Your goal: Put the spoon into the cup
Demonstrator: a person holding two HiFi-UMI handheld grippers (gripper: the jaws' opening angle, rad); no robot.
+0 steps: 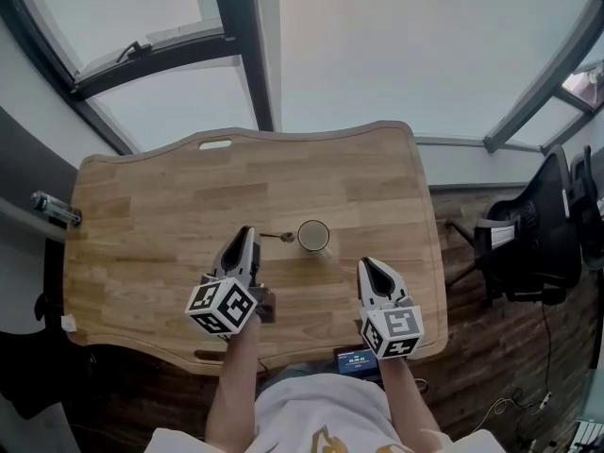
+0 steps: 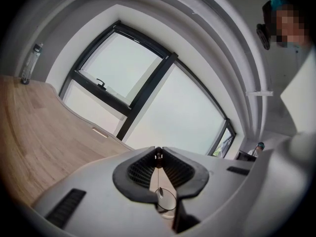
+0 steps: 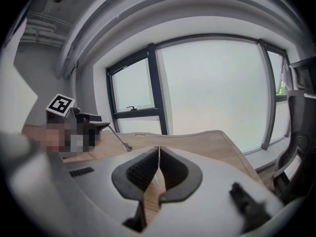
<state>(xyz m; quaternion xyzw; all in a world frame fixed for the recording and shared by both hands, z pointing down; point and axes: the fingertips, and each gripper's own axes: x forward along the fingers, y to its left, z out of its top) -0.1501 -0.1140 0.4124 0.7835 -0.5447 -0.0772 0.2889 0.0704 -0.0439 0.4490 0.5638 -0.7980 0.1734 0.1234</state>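
A thin metal spoon point(image 1: 276, 237) is held off the wooden table point(image 1: 170, 206), its bowl just left of the white cup point(image 1: 313, 237). My left gripper point(image 1: 248, 233) is shut on the handle's end. In the left gripper view the jaws point(image 2: 158, 152) pinch the handle, and the spoon's bowl point(image 2: 159, 192) hangs at the cup's rim point(image 2: 170, 207). My right gripper point(image 1: 367, 265) hovers right of the cup, shut with nothing in it point(image 3: 158, 150). The right gripper view shows the spoon point(image 3: 120, 139) sticking out from the left gripper; the cup is hidden there.
A bottle point(image 1: 55, 209) lies at the table's left edge. A black office chair point(image 1: 538, 234) stands to the right on the floor. A small dark device point(image 1: 357, 360) sits at the near edge. Large windows run behind the table's far edge.
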